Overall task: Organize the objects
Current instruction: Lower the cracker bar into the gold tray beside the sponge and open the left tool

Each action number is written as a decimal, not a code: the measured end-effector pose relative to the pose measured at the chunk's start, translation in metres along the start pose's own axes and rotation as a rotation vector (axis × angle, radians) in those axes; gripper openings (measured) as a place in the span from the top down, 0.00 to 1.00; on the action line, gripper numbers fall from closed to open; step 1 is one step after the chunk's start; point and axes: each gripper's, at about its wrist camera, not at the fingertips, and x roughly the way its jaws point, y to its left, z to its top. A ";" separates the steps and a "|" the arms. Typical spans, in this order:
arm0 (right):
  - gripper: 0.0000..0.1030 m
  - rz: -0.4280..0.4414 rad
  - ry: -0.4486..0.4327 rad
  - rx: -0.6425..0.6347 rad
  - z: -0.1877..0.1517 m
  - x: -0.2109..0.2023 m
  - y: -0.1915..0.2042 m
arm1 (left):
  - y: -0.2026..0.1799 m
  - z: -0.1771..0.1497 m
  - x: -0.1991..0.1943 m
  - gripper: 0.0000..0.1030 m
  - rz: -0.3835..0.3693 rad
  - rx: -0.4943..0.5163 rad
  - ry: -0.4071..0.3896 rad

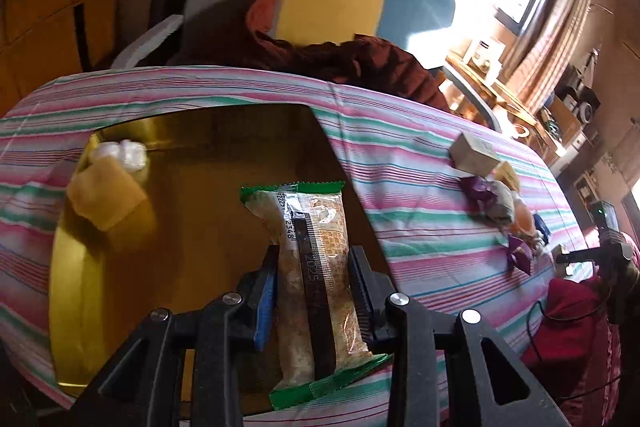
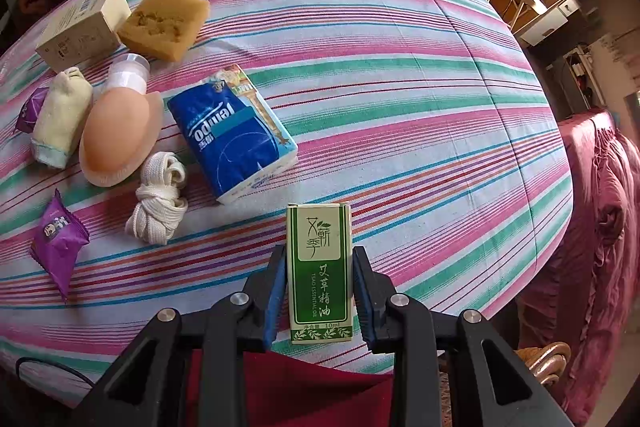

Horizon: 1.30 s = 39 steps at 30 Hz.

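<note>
Left gripper [image 1: 314, 279] clamped on wrapped snack bar [image 1: 316, 283] above gold tray [image 1: 72, 267], right gripper [image 2: 320, 287] clamped on green essential-oil box [image 2: 320, 271] over striped bench [image 2: 400, 107]

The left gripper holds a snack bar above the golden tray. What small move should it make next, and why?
Probably lower the left gripper a little and open it. Its jaws are shut on the green-edged clear snack bar wrapper, which hangs over a bare part of the shiny golden tray, clear of the yellow sponge piece and white bundle at its far corner.
</note>
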 end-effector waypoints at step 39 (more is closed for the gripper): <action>0.69 -0.061 -0.176 0.129 0.003 -0.026 0.003 | 0.124 -0.017 -0.051 0.64 0.346 -0.121 -0.102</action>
